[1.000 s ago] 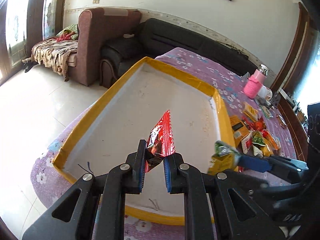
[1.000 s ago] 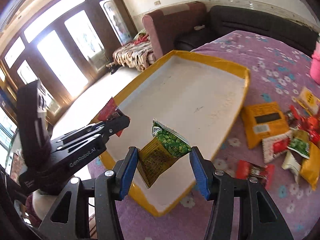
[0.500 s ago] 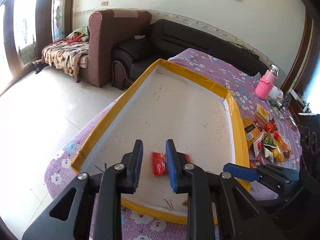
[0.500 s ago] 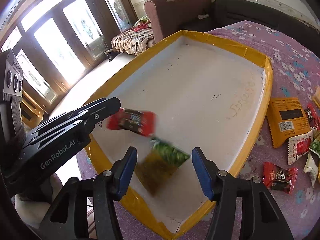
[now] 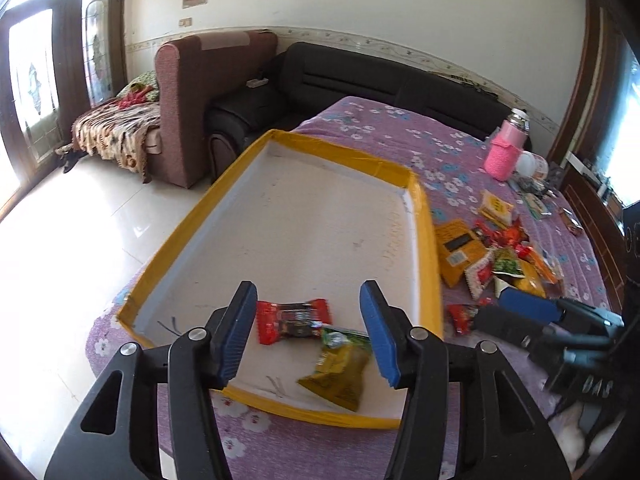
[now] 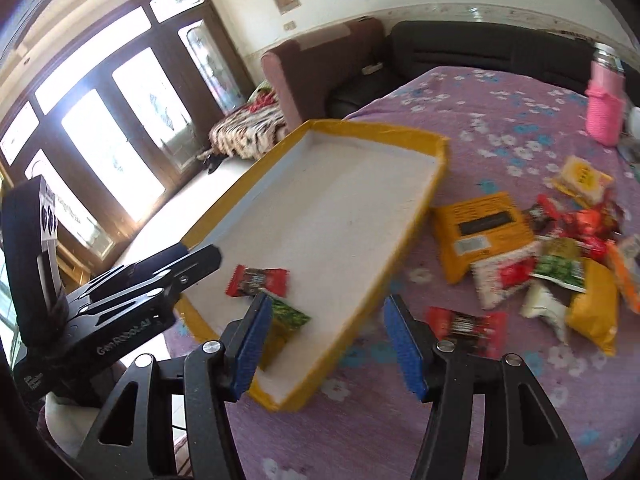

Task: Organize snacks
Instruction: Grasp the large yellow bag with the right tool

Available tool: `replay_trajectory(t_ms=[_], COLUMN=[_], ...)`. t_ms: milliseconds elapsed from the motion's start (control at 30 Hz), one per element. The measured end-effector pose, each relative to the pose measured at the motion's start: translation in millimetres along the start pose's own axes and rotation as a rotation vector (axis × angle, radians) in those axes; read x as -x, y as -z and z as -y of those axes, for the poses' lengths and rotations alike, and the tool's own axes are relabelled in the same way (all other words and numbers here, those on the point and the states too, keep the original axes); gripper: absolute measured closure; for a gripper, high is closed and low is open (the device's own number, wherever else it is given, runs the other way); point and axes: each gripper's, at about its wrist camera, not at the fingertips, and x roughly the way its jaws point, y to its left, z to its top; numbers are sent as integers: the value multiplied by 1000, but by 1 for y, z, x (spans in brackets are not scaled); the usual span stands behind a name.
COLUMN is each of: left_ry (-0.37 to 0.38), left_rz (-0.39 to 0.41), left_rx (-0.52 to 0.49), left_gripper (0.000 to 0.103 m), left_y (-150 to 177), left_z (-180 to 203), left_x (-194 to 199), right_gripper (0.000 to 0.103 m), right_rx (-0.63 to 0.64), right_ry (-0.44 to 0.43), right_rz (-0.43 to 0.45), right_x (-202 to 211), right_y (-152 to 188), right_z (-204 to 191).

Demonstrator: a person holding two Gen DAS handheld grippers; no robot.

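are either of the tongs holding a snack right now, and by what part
Nothing is held. The left tongs, jaws just opened, and right tongs are empty; the red packet and green-yellow packet lie in the tray.

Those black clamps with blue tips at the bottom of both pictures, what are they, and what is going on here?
They are hand-held grippers, not a robot: a person carries one in each hand, and a small wide-angle camera on each looks forward along its two fingers. One picture comes from the left gripper, the other from the right gripper; each also catches the other at its side.

Below them is a table under a purple flowered cloth, with a shallow white tray edged in yellow. Two snacks lie in its near end: a red packet and a green and yellow packet. More snacks sit in a pile beside the tray, and a pink bottle stands further back.

Nothing is held: both pairs of fingers are open, and the left ones have just been opening.
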Motion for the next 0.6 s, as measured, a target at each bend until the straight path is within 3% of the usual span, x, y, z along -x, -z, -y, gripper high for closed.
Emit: replay_trajectory(t_ms=[367, 467, 600], left_ry=[193, 215, 237], left_rz=[-34, -54, -73], left_rx=[-69, -103, -133], left_gripper=[45, 45, 45], left_y=[6, 10, 16], left_z=[52, 70, 87], left_x=[2, -2, -3], right_gripper=[39, 39, 39], right_rx=[-338, -366, -386], right_ry=[234, 250, 221], right_rz=[147, 148, 104], right_x=[103, 107, 84], right_y=[29, 36, 36], right_z=[173, 187, 192])
